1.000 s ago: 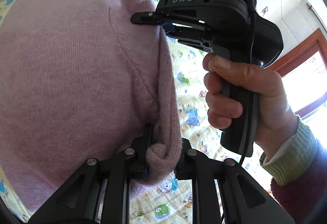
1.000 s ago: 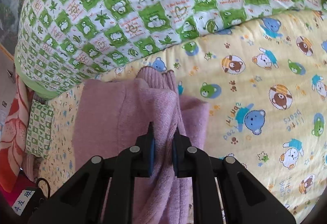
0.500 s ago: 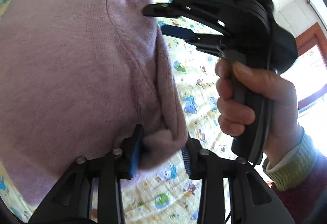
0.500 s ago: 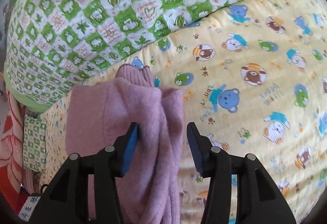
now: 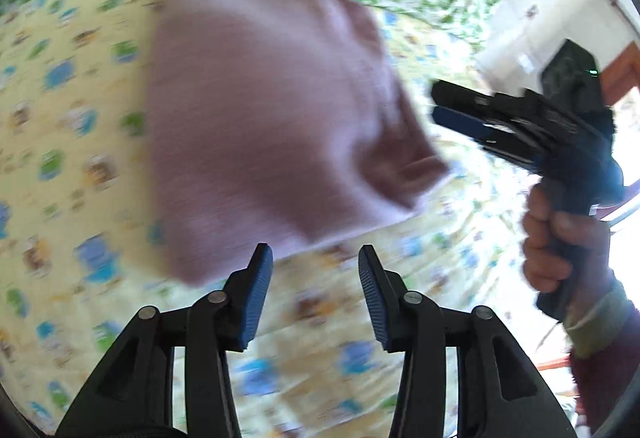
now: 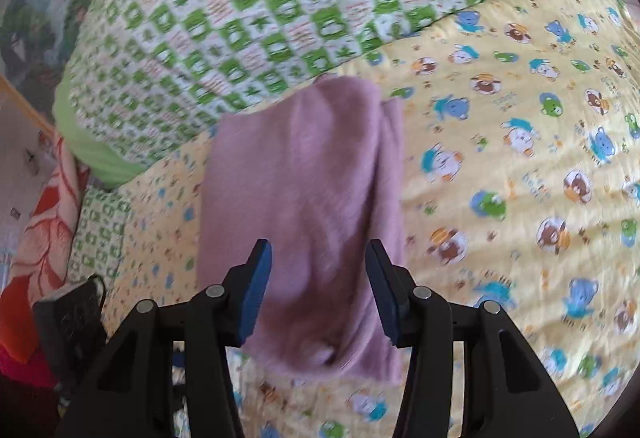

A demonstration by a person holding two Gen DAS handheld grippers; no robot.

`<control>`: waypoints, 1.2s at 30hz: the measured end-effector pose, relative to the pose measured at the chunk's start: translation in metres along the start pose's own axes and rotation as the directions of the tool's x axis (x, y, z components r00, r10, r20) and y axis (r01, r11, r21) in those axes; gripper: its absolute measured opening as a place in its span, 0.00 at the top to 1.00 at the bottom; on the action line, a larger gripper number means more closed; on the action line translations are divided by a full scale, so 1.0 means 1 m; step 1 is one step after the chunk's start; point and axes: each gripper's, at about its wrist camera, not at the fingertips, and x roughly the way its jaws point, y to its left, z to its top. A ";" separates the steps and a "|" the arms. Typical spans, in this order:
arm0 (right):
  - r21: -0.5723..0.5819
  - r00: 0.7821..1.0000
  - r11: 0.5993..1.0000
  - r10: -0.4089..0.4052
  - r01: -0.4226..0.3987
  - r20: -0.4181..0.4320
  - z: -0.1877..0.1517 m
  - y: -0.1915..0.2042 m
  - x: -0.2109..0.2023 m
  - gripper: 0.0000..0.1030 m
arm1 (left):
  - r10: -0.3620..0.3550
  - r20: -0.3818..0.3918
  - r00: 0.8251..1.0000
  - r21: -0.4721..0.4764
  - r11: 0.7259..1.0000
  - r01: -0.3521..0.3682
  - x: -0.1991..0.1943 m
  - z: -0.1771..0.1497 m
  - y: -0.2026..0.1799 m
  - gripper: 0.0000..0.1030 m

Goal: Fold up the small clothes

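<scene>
A folded pink knitted garment (image 5: pixel 260 118) lies flat on the yellow bear-print sheet (image 5: pixel 60 158). My left gripper (image 5: pixel 316 270) hovers just short of its near edge, jaws opening, with only sheet between the blue pads. In the right wrist view the same garment (image 6: pixel 304 198) stretches away from me, and my right gripper (image 6: pixel 320 262) stands open above its near end, not pressing on it. The right gripper (image 5: pixel 444 106) also shows in the left wrist view, held by a hand (image 5: pixel 560 238) to the right of the garment.
A green-and-white checked quilt (image 6: pixel 280 6) is bunched along the far side of the bed. An orange-red patterned cloth (image 6: pixel 40 230) lies at the left edge. A wall and a wooden door frame (image 5: pixel 624 62) show at the far right.
Both grippers have let go of the pink garment and pulled back from it. The garment now lies folded on the sheet, and the jaws of both stand apart.
</scene>
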 end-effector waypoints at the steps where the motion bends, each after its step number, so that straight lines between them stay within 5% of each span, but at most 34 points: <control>1: -0.005 1.000 1.000 -0.002 0.001 -0.015 -0.002 0.003 0.003 0.51 | 0.022 -0.004 1.000 -0.001 1.000 -0.022 -0.004 -0.012 0.003 0.54; 11: -0.084 0.981 0.985 -0.161 0.152 -0.112 -0.015 0.002 0.038 0.51 | 0.201 -0.019 0.979 0.045 0.979 -0.200 0.030 -0.018 0.032 0.50; 16: -0.103 0.971 0.981 -0.182 0.167 -0.156 -0.023 -0.005 0.044 0.52 | 0.208 -0.007 0.978 0.036 0.977 -0.208 0.033 -0.018 0.042 0.51; 20: -0.139 0.966 0.974 -0.202 0.180 -0.162 -0.020 0.003 0.051 0.66 | 0.240 -0.016 0.971 0.055 0.969 -0.239 0.045 -0.005 0.039 0.60; 26: -0.211 0.956 0.955 -0.244 0.208 -0.162 -0.017 0.020 0.056 0.66 | 0.222 -0.019 0.975 0.023 0.975 -0.222 0.046 0.008 0.042 0.60; 28: -0.170 0.954 0.967 -0.224 0.192 -0.198 -0.017 0.012 0.064 0.66 | 0.225 -0.019 0.974 0.027 0.974 -0.224 0.048 0.009 0.040 0.60; 31: -0.079 0.962 0.987 -0.157 0.143 -0.223 -0.016 0.004 0.065 0.89 | 0.222 -0.017 0.975 0.029 0.975 -0.221 0.047 0.010 0.041 0.63; 32: -0.040 0.968 0.992 -0.125 0.119 -0.220 -0.014 0.004 0.060 0.89 | 0.225 -0.016 0.974 0.029 0.974 -0.225 0.047 0.010 0.043 0.64; 36: 0.039 0.997 0.998 0.044 -0.042 -0.058 0.007 0.027 0.003 0.91 | 0.232 -0.001 0.973 0.027 0.972 -0.232 0.035 0.010 0.054 0.64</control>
